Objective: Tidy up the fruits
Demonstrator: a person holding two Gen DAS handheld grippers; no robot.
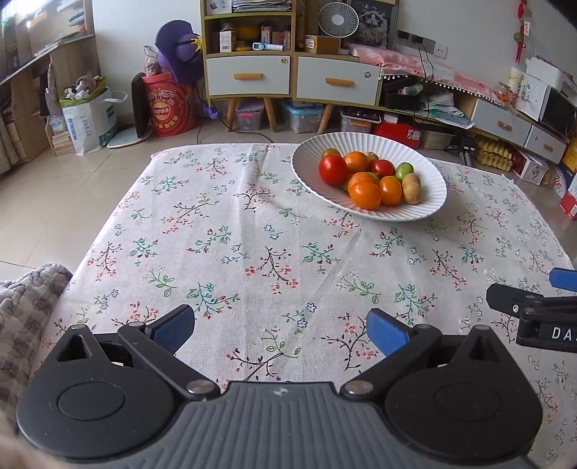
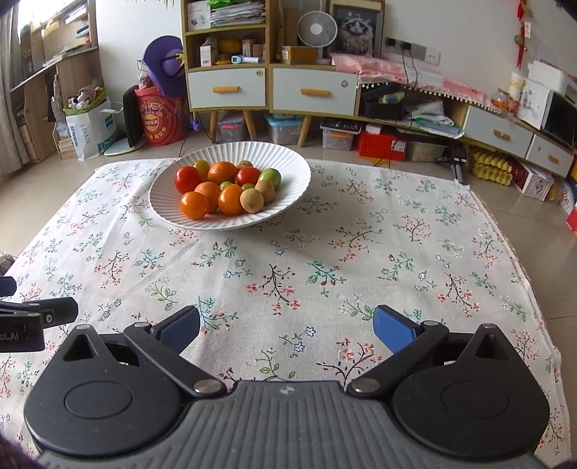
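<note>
1. Two hand-held grippers hang low over a desk [image 1: 252, 223] spread with a floral tablecloth [image 2: 324, 252]; both point forward and down at the cloth.
2. Left hand-held gripper [image 1: 280, 326]: its blue-padded jaws stand wide apart with only bare cloth between them; it has hold of nothing.
3. Right hand-held gripper [image 2: 286, 326]: jaws spread as wide as they go, nothing between the pads, nothing gripped.
4. In the left wrist view the right tool's black frame shows at the 3 o'clock edge; in the right wrist view the left tool's frame shows at the 9 o'clock edge. They are side by side and apart.
5. A white ribbed bowl [image 1: 429, 202] sits on the far part of the desk, at about 1 o'clock from the left tool and 11 o'clock from the right one, well apart from both.
6. Fruits are piled inside the bowl, touching one another: a large red tomato [image 1: 332, 169] at the bowl's 9 o'clock side, a smaller red tomato [image 1: 383, 167] near the middle, oranges [image 1: 365, 194] toward 6 o'clock, a green fruit [image 1: 404, 171] and two tan, potato-like pieces [image 1: 412, 193] toward 3 o'clock.
7. No fruit lies loose on the cloth.
8. Beyond the desk's far edge stand cabinets with white drawers [image 1: 249, 75] and a small white fan [image 1: 338, 20].
</note>
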